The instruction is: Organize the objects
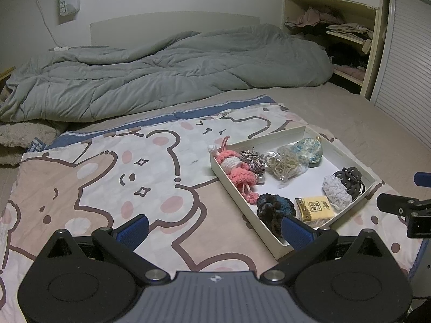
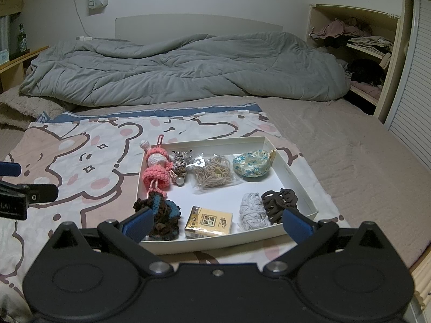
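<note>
We find a shallow white tray [image 2: 296,172] on the bed, holding a pink crochet doll [image 2: 156,167], yellow tissue pack [image 2: 208,222], floral pouch [image 2: 252,164] and black claw clip [image 2: 280,202].

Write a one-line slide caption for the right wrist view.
Open right gripper hovers before a white tray of crocheted trinkets on a cartoon-bear blanket.

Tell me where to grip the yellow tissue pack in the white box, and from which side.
Grip the yellow tissue pack across its two short ends, coming from straight above. It lies flat on the box floor near the front wall of the white box, so a low approach looks blocked; there are gaps between it and the crochet scrunchie and white yarn bundle.
</note>
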The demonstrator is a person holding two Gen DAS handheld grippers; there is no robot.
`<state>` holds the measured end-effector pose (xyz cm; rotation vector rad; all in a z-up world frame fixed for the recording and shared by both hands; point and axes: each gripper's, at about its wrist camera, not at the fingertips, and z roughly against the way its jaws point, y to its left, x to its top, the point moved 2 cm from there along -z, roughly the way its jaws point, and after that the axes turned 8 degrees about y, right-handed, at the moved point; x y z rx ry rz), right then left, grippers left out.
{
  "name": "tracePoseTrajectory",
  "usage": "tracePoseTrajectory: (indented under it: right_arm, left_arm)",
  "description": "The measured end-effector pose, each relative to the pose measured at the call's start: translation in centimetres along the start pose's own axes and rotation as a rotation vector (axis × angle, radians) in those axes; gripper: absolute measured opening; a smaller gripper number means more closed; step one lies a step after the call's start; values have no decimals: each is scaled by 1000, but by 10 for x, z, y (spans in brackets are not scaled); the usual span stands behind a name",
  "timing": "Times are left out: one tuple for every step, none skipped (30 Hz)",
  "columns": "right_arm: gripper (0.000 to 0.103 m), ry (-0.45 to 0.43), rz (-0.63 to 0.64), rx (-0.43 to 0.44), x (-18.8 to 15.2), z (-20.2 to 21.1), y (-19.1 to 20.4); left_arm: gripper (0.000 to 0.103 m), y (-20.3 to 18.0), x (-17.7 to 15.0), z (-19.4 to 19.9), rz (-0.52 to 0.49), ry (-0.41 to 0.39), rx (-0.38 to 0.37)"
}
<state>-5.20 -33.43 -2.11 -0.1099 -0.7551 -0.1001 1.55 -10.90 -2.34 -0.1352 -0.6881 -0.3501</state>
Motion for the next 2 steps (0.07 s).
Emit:
tracePoseTrajectory:
  right_arm:
    - [103,0,0,0,0,0,0]
    - [103,0,0,0,0,0,0]
  left_arm:
    - [103,0,0,0,1,1,0]
    - [103,0,0,0,1,0,1]
